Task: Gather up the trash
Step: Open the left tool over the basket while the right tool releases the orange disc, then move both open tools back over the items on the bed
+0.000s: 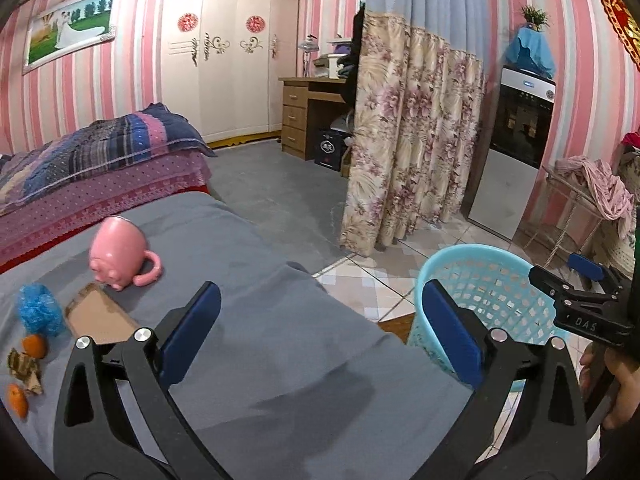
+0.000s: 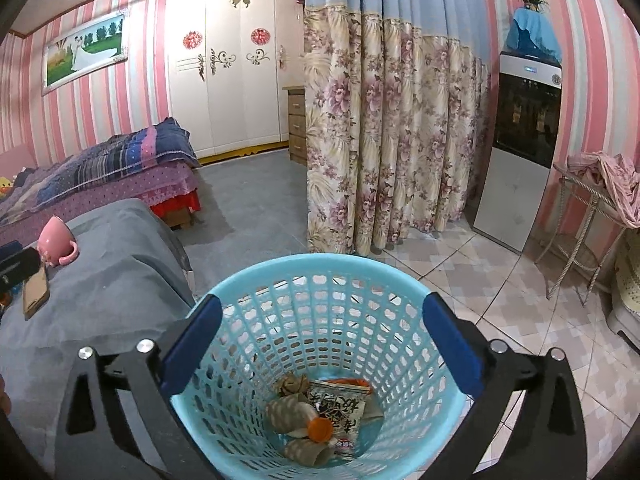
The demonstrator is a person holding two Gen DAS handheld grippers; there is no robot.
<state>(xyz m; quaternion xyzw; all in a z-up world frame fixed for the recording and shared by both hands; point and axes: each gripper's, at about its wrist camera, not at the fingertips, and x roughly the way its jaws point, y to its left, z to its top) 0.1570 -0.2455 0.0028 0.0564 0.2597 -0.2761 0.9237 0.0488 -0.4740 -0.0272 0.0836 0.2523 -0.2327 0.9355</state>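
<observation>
Both tongs released, empty | my right tongs over turquoise mesh plastic basket | remaining orange peel scraps lie left of my left tongs, the nearer.

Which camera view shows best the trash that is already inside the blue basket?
The right wrist view: it looks down into the blue basket, showing a snack wrapper and orange peel at the bottom. The left wrist view shows only the basket's side and rim, not its contents.
</observation>
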